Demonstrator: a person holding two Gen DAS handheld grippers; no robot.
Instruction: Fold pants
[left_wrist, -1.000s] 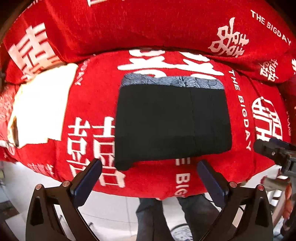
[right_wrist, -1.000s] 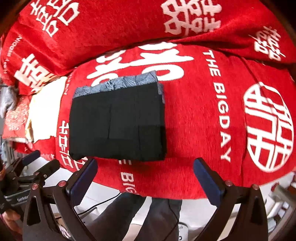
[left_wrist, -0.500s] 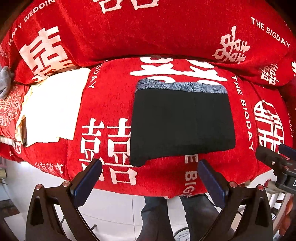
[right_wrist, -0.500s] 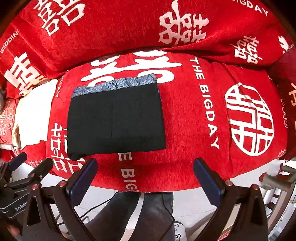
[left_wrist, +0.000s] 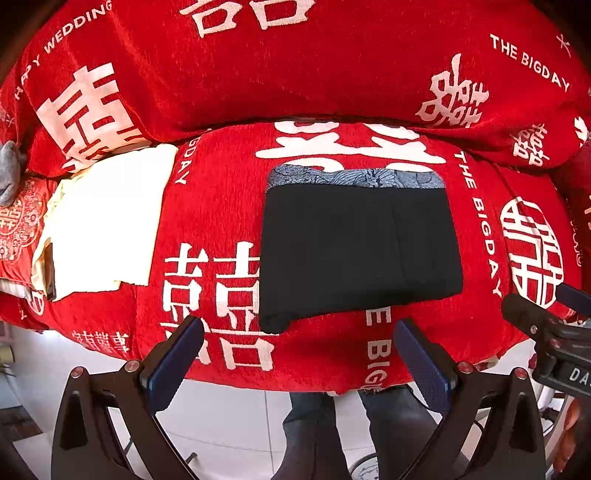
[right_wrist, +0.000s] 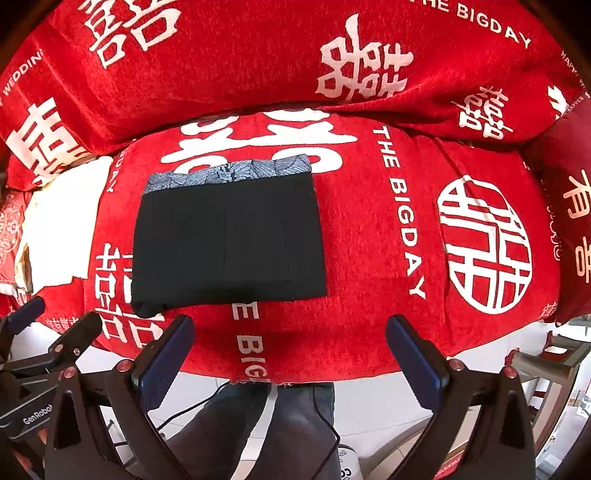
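The black pants (left_wrist: 358, 251) lie folded into a flat rectangle on the red sofa seat (left_wrist: 214, 206), with a grey patterned band along the far edge. They also show in the right wrist view (right_wrist: 229, 236). My left gripper (left_wrist: 297, 354) is open and empty, held off the seat's front edge, below the pants. My right gripper (right_wrist: 290, 350) is open and empty, also off the front edge, below and right of the pants. Each gripper shows at the edge of the other's view.
A folded cream cloth (left_wrist: 107, 218) lies on the seat left of the pants. The red back cushion (left_wrist: 295, 66) rises behind. White tiled floor (left_wrist: 229, 417) and the person's legs (left_wrist: 314, 435) are below the seat edge. A grey item (left_wrist: 9, 173) sits far left.
Both grippers have drawn back from the sofa, so the pants look smaller and farther. The pants have not moved. Both grippers stay open.
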